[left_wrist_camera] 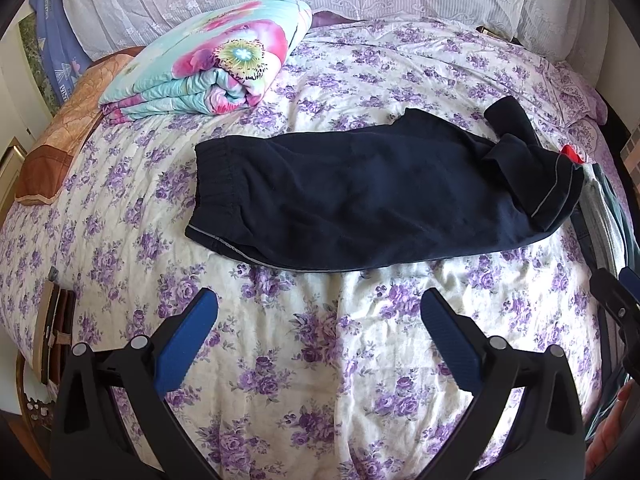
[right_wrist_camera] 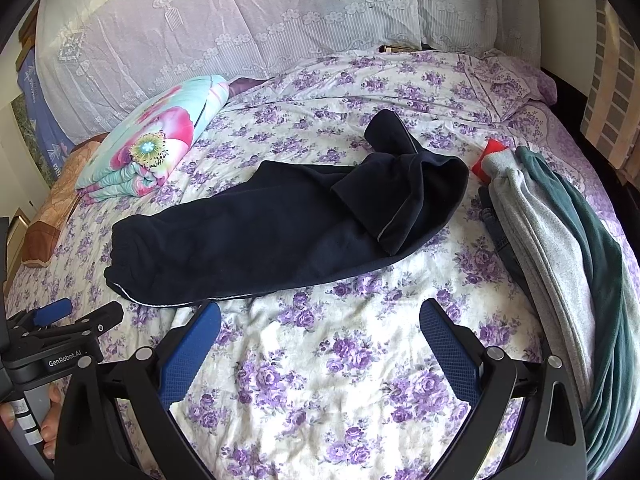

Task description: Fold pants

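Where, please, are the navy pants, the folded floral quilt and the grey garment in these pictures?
navy pants (left_wrist_camera: 360, 204), left wrist view, middle of the flat body.
folded floral quilt (left_wrist_camera: 224, 56), left wrist view, its top face.
grey garment (right_wrist_camera: 536, 224), right wrist view, its upper fold.

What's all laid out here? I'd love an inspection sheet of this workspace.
Surface: bed sheet with purple flowers, wrinkled.
Job's things: navy pants lying flat, leg ends partly folded back.
Clutter: folded floral quilt; pile of grey and green clothes; red item.
Grippers: left gripper and right gripper open, hovering empty.
Cables: nothing seen.
Surroundings: lace-covered pillows.
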The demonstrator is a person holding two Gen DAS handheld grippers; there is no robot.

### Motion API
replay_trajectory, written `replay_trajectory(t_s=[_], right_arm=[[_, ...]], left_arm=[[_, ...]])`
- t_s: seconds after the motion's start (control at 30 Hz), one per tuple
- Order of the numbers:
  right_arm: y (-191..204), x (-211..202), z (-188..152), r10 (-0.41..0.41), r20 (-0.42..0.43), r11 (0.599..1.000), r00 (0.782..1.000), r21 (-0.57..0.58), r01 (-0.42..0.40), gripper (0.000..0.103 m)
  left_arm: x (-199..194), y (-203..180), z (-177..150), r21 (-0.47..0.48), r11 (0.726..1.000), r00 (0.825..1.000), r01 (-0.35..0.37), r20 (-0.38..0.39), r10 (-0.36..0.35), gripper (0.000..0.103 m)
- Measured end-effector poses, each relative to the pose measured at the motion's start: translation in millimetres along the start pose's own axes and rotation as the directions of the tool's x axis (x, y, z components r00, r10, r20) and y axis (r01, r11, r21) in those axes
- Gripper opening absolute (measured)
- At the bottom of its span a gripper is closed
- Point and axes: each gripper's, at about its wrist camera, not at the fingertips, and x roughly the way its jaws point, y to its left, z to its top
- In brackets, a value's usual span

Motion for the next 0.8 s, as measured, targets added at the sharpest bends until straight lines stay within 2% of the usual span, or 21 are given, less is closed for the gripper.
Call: replay_trajectory(t_s=[0.47, 0.8], right_arm=[[-1.9, 4.1, -2.7, 0.000, -0.009, 1.000, 1.000, 0.003, 0.000, 0.100], [-3.4, 10.1, -0.2, 0.000, -0.049, 1.000, 0.999, 0.016, 0.001, 0.100]], left_arm=[[4.2, 0.2, 3.6, -0.008, 1.000, 1.000, 0.000, -0.021, 0.000, 0.099], [10.5, -1.5, 6.5, -0.009, 1.000, 0.999, 0.006, -0.052, -0.007, 0.099]])
